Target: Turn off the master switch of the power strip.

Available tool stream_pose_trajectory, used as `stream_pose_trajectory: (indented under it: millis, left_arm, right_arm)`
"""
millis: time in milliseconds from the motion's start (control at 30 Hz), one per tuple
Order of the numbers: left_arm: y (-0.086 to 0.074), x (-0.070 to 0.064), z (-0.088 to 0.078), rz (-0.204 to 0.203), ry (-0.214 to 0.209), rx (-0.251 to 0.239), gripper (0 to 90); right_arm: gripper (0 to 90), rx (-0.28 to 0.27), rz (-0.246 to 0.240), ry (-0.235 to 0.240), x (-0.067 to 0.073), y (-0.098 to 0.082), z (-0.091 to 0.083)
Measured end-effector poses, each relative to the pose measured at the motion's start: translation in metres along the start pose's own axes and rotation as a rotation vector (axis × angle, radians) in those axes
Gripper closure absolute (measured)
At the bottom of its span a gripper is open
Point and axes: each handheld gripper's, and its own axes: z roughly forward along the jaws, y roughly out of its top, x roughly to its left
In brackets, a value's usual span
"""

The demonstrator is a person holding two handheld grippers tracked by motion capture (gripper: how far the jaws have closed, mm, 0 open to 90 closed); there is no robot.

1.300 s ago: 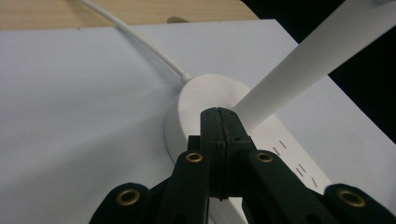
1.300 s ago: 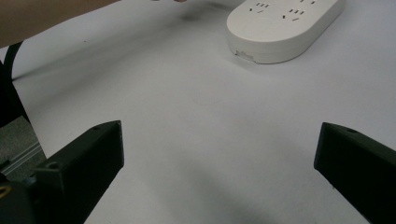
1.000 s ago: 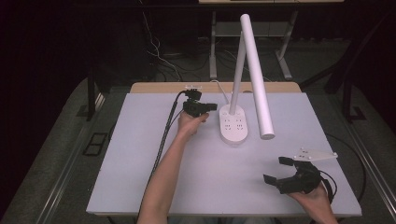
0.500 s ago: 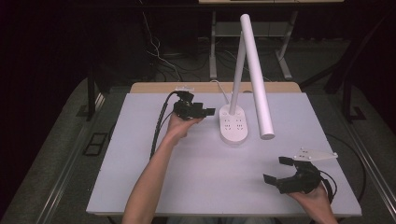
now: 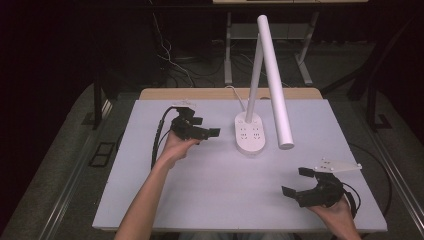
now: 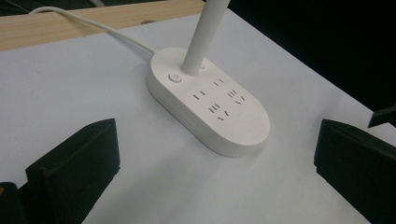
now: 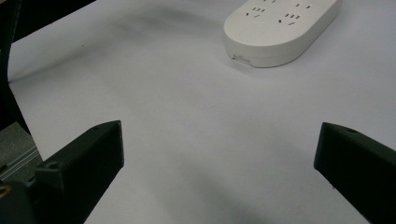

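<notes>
White bench (image 5: 200,200): lamp (image 5: 249,132) near the back edge, just right of the left tool (image 5: 204,131), whose empty jaws have just opened.

lamp stem (image 6: 205,35) cut off — socket base (image 7: 280,29) clipped

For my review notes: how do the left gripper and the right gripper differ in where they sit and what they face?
The left gripper is beside the lamp base, clear of it; the right gripper sits at the table's near right corner, far from it. The left gripper's jaws have just been opening, with nothing between them. Both stand open and empty.
</notes>
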Motion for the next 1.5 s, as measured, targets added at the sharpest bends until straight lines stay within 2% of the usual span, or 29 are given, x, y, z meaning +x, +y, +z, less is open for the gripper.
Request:
stream_pose_trajectory:
  millis: [433, 567, 867, 1067, 1133, 1367, 1500]
  left_arm:
    - [-0.038, -0.012, -0.042, 0.005, 0.018, -0.036, 0.0]
    - [-0.049, -0.018, -0.054, 0.017, 0.028, -0.057, 0.0]
    - [-0.074, -0.036, -0.07, 0.062, 0.03, -0.061, 0.0]
    - [-0.091, -0.042, -0.08, 0.054, 0.038, -0.077, 0.0]
    - [-0.098, -0.043, -0.084, 0.052, 0.052, -0.085, 0.0]
    - [-0.118, -0.044, -0.095, 0.029, 0.077, -0.103, 0.0]
    - [-0.127, -0.044, -0.098, 0.015, 0.076, -0.111, 0.4]
  right_arm:
    - [0.8, -0.002, -0.008, 0.0, 0.0, 0.0, 0.001]
    - [0.8, -0.001, -0.006, -0.001, 0.001, 0.0, 0.001]
    - [0.8, 0.002, -0.003, -0.002, 0.001, 0.0, 0.002]
    - [0.8, 0.002, -0.004, -0.004, 0.001, -0.001, 0.001]
    - [0.8, 0.003, -0.004, -0.005, 0.001, -0.001, 0.001]
    - [0.8, 0.003, -0.008, -0.002, 0.002, -0.001, 0.002]
    - [0.8, 0.003, -0.008, 0.0, 0.002, -0.001, 0.002]
